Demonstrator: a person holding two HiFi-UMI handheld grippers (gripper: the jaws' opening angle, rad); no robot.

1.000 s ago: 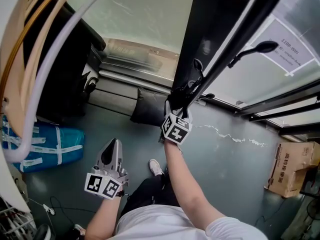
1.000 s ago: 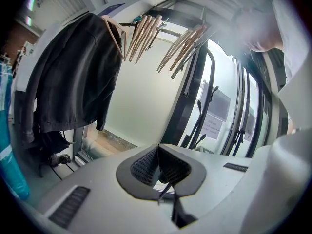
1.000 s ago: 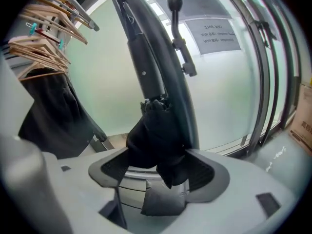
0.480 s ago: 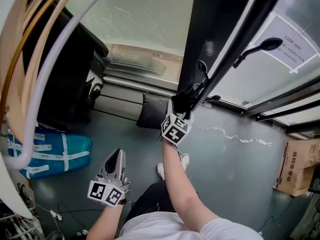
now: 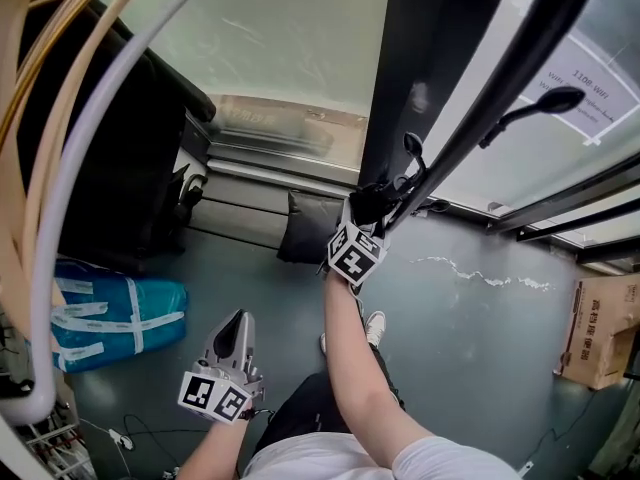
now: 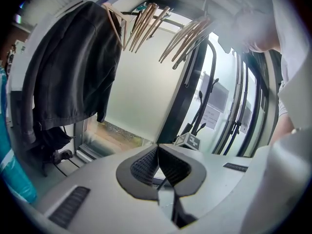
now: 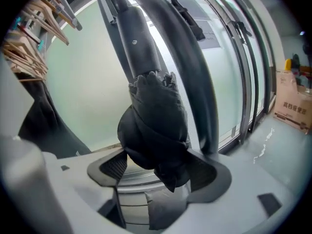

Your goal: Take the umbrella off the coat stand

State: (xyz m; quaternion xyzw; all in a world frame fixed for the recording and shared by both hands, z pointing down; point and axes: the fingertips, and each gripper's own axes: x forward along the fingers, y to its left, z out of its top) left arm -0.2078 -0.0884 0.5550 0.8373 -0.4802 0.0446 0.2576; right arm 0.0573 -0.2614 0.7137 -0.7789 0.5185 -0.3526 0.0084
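Right gripper view puts the umbrella (image 7: 155, 113) straight ahead of the right gripper (image 7: 161, 167) — its rolled black cloth bulges down into the gap between the two pads. The jaws have just been opening and stand wide around it. The left pad shows a sliver of clear space beside the cloth. On the right the cloth lies against or just beside the pad, and I judge that nothing is squeezed yet. From that lower end the umbrella's long axis runs up and toward the far side, leaning a little left, with a dark curved bar (image 7: 195, 67) just to its right. No view shows how its top hangs on the coat stand.

Head view has the left gripper (image 5: 236, 318) low and near the person's body, well apart from the umbrella, its fingers pressed together on nothing. The right hand is by far the nearer one. The coming move probably turns on closing across the rolled cloth — square to that long axis — and then lifting along the axis, not pulling sideways into the bar.
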